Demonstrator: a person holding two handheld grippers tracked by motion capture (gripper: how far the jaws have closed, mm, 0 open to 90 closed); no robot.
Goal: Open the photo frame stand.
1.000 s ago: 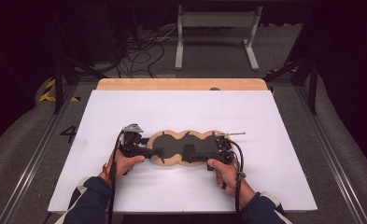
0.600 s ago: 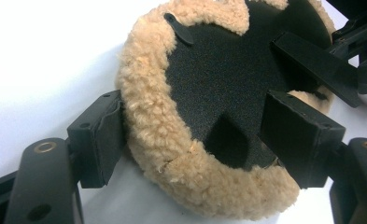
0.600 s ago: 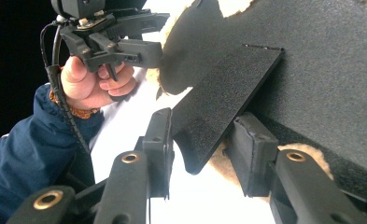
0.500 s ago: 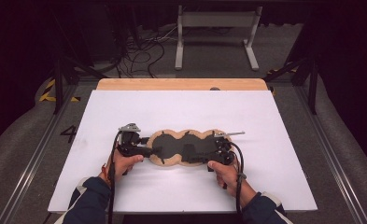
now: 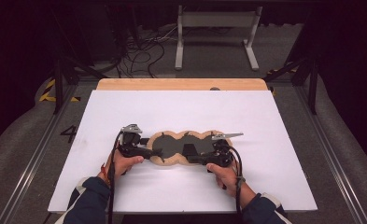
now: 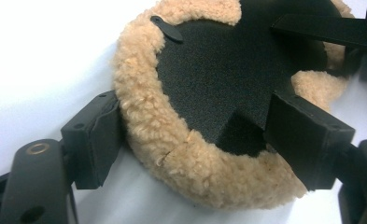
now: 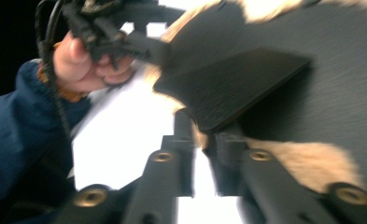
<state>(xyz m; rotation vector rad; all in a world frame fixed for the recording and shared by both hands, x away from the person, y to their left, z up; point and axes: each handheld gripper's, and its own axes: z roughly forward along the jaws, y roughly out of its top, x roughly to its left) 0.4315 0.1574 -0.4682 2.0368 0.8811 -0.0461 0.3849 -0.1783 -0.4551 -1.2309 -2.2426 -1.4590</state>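
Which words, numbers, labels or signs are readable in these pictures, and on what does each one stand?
"4" – a large dark numeral on the grey floor, left of the white table.
The fleece-edged pad bears no text; its small black tab is blank.

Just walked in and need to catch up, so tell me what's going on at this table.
A person is working a peanut-shaped fleece pad with a dark inner face, lying on the white tabletop. The left gripper straddles the pad's left end, one of its fingers against the woolly rim, the other on the dark face. The right gripper has just been closing its fingers on the fleece edge at the right end.
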